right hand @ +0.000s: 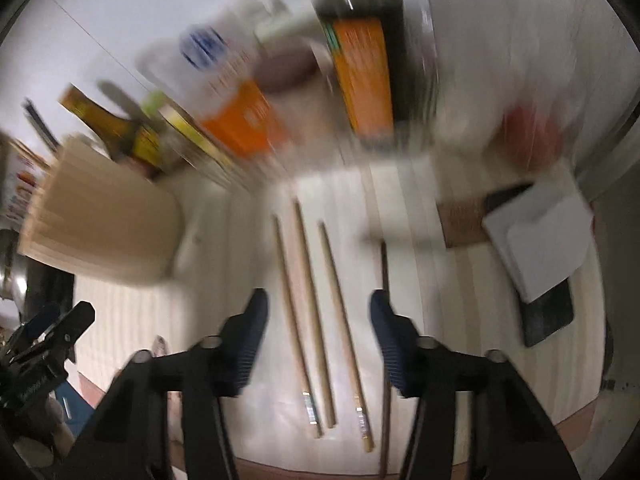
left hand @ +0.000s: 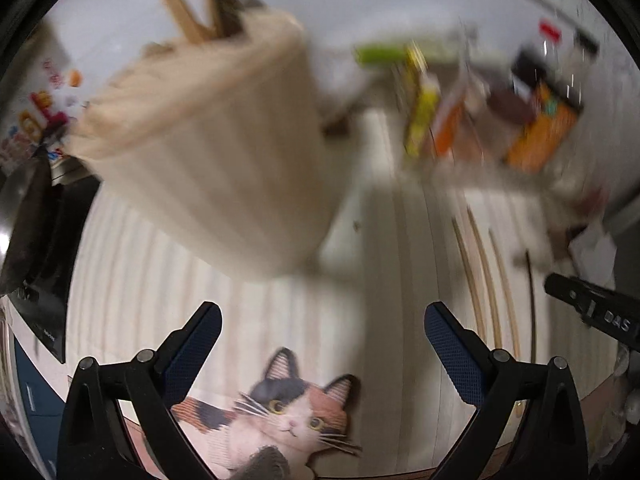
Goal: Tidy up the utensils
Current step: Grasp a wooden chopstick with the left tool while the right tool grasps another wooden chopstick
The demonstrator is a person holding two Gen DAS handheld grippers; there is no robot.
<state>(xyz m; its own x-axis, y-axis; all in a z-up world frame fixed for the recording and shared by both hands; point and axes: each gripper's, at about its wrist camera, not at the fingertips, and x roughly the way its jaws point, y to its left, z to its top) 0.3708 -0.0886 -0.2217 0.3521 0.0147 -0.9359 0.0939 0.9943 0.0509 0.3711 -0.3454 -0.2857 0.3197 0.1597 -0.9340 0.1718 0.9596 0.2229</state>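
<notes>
A beige ribbed utensil holder (left hand: 212, 140) stands on the pale striped table (left hand: 132, 292), with several wooden sticks (left hand: 188, 16) poking out of its top. My left gripper (left hand: 324, 320) hangs open in front of the holder with nothing between its fingers. In the right wrist view, three light wooden chopsticks (right hand: 315, 320) lie side by side on the table, with a dark chopstick (right hand: 383, 268) just to their right. My right gripper (right hand: 320, 304) is above them, its jaws apart and straddling the three light ones without pressing on them. The holder (right hand: 100, 220) is at the left.
Blurred bottles and packets (right hand: 360, 72) crowd the back of the table. A white card on a dark flat object (right hand: 548, 240) lies at the right. A cat-shaped mat (left hand: 288, 412) sits at the near edge. A dark pan (left hand: 24, 216) is at the far left.
</notes>
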